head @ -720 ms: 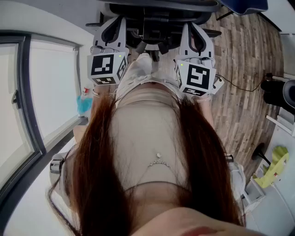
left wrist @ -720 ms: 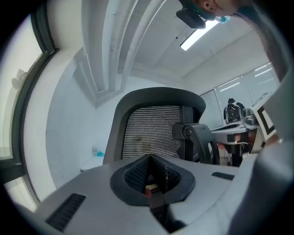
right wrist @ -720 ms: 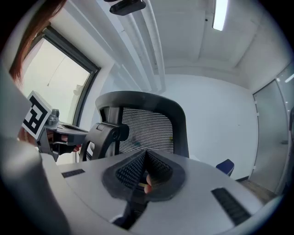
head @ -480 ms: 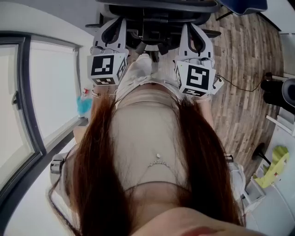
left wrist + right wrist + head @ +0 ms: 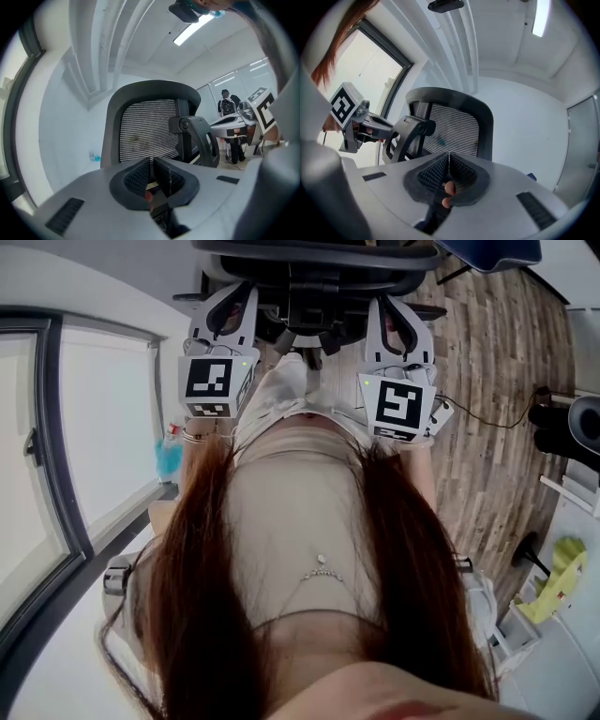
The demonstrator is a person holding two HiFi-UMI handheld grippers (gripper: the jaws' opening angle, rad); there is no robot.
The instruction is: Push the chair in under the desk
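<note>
- Head view: chair at top edge on wood floor, straight ahead of the person.
- Left gripper and right gripper side by side, both pointing at chair.
- Left gripper view: jaws closed together, nothing between; mesh backrest ahead.
- Right gripper view: jaws pressed together, empty; armrest at left.
- Contact with chair: can't tell.

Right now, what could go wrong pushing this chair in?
1. The left hand-held gripper and right hand-held gripper are shut and empty; their narrow tips may slip on the mesh backrest or swivel it.
2. A cable lies on the floor right of the chair, which could snag on it.
</note>
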